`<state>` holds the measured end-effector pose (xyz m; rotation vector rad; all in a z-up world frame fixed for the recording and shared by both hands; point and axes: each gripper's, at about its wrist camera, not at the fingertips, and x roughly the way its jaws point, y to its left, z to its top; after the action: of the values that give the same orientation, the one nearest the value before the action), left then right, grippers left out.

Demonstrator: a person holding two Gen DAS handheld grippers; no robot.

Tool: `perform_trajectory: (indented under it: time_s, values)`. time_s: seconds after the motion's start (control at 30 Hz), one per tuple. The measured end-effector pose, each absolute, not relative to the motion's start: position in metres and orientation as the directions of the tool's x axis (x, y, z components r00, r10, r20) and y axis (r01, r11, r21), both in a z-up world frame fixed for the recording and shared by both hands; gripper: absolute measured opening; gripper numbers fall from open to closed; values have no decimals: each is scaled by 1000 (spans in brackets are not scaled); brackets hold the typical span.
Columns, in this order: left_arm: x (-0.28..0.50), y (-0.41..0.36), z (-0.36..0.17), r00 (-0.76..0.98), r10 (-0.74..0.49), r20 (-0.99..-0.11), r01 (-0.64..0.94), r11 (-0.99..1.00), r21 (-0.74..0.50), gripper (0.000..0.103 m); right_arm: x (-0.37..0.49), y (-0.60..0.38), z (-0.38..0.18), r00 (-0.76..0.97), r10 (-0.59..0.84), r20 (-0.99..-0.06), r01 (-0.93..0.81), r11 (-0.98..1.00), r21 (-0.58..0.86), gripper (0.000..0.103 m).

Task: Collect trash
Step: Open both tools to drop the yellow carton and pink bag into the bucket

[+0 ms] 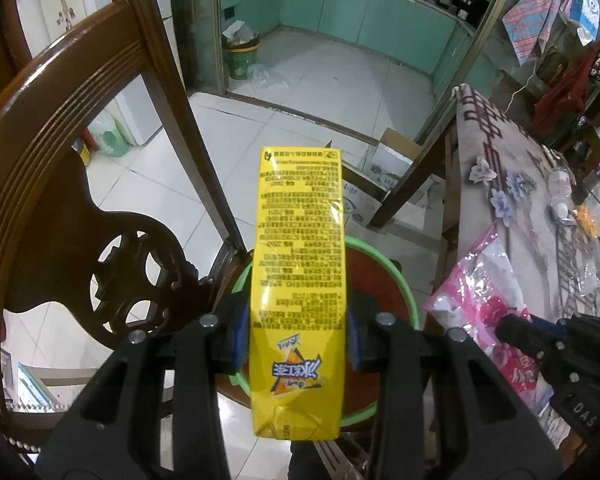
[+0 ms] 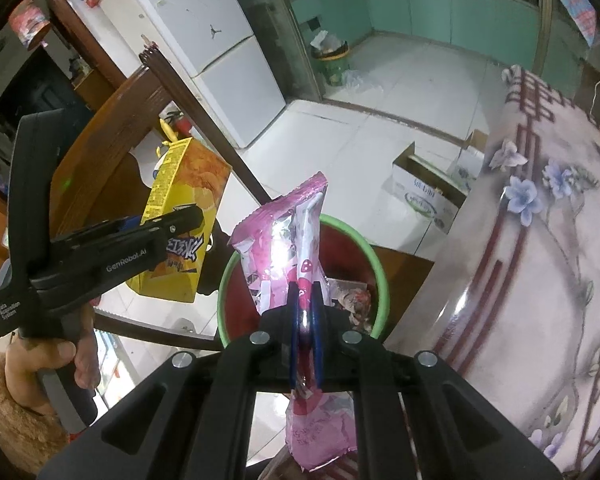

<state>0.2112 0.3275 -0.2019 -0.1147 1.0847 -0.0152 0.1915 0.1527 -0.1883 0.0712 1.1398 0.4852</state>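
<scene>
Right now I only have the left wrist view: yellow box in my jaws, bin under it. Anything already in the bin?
Observer: Yes. The right wrist view shows crumpled wrappers at the bottom of the bin.
Operator: What is the right gripper doing? I only see its side.
Observer: The right gripper is shut on a pink packet, which hangs over the bin's mouth.
Operator: Does my box look the same all round?
Observer: No. The box has an orange face with a crisps picture, turned away from your camera, and the left gripper clamps it.
</scene>
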Motion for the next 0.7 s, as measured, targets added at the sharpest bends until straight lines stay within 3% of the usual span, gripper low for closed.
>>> perform_trajectory:
  time_s: [0.23,0.3,0.37,0.43,0.47,0.7]
  values:
    - [214,329,-213,441,-64,-895,-54,994,-97,36,198,157,-202,286,417,-863,-329,888,320,8]
    - [214,331,-214,440,-63,-896,-59,993,-99,36,200,156,-203,287,419,-861,-324,889,325,16]
    - [212,332,-214,442,-63,-895,-64,993,-102,36,200,154,-202,296,425,-855,-320,888,330,38]
    - [210,333,-215,442,-54,-895,-73,993,-97,45,199,152,-201,301,431,-850,-313,887,339,61]
    - [210,334,-215,442,-54,-896,-77,992,-98,61,196,150,-199,314,433,-845,-308,888,341,61]
    - [201,325,-206,460,-45,-887,-62,995,-83,64,182,141,-179,376,408,-832,-321,900,296,61]
